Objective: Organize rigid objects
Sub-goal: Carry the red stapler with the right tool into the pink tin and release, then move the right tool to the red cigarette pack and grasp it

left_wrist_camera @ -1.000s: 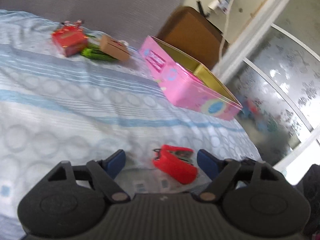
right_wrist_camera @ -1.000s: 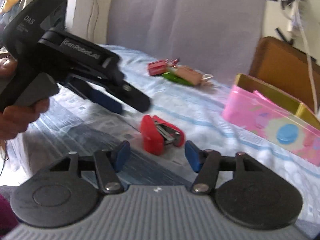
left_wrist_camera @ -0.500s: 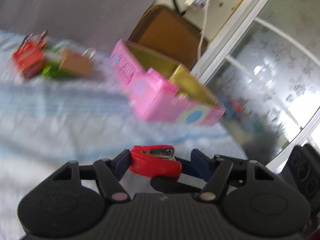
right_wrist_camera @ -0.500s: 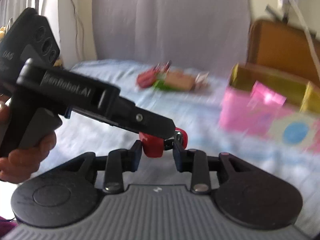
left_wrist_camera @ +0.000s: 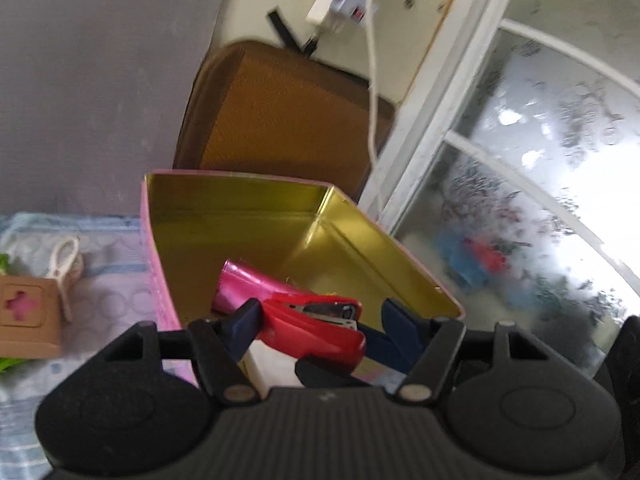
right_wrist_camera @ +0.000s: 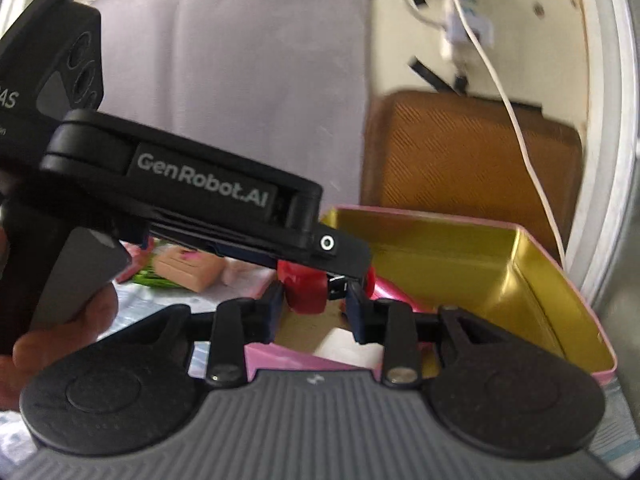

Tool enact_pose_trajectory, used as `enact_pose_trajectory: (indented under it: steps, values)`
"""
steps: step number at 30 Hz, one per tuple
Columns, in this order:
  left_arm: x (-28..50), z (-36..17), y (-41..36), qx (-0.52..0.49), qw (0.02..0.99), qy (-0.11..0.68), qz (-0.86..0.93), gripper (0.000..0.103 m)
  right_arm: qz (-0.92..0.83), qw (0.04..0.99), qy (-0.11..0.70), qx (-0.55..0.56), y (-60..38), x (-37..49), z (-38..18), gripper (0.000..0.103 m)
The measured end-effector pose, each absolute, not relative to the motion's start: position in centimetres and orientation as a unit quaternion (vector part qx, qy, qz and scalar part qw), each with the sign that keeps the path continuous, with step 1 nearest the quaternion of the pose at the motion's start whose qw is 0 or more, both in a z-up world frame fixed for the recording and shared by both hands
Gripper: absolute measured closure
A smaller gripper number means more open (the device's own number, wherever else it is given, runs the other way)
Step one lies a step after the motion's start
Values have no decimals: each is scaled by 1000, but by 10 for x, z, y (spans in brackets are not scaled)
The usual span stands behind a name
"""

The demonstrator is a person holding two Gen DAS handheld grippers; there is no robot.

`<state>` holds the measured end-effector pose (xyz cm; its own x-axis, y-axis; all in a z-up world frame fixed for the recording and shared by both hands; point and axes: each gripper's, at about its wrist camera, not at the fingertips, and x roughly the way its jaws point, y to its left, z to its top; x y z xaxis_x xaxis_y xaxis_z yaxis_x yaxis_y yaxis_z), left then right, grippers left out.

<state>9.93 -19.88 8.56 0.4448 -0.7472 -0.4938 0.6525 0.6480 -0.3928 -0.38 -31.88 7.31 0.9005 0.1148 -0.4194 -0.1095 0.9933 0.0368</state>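
A red stapler (left_wrist_camera: 316,326) is held above the open pink tin box (left_wrist_camera: 360,240) with its gold inside. My left gripper (left_wrist_camera: 320,322) has its blue fingers against the stapler's two ends. My right gripper (right_wrist_camera: 314,304) is shut across the stapler (right_wrist_camera: 304,286) from the side; its blue finger (left_wrist_camera: 380,344) shows in the left wrist view. The left gripper's black body (right_wrist_camera: 200,196) crosses the right wrist view over the stapler. In the box (right_wrist_camera: 540,280) lie a shiny pink packet (left_wrist_camera: 248,286) and a white block (left_wrist_camera: 268,368).
A brown card box (left_wrist_camera: 28,320) with a white loop and a green packet (left_wrist_camera: 6,364) lie on the blue patterned bedspread (left_wrist_camera: 108,292) left of the tin. A brown cushion (left_wrist_camera: 288,116) stands behind it. A frosted window (left_wrist_camera: 540,200) and hanging white cable (left_wrist_camera: 372,80) are at right.
Both grippers closed on the stapler, lifted it off the bedspread and carried it over the open pink tin.
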Motion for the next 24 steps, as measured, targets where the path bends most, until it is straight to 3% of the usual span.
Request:
enact_pose_trajectory:
  steps: [8,14,24]
  values:
    - [110,72,-194,-66,857,330,-390,31,41,972,228,24,-327,9,58,61]
    - [84,81,-84,-127,890,272,-344,24,58,982,169,61,-313,-14,76,61]
    - [78,13,91,-113,945,294,-93,23,164,958,232,31,-193,33,68,61]
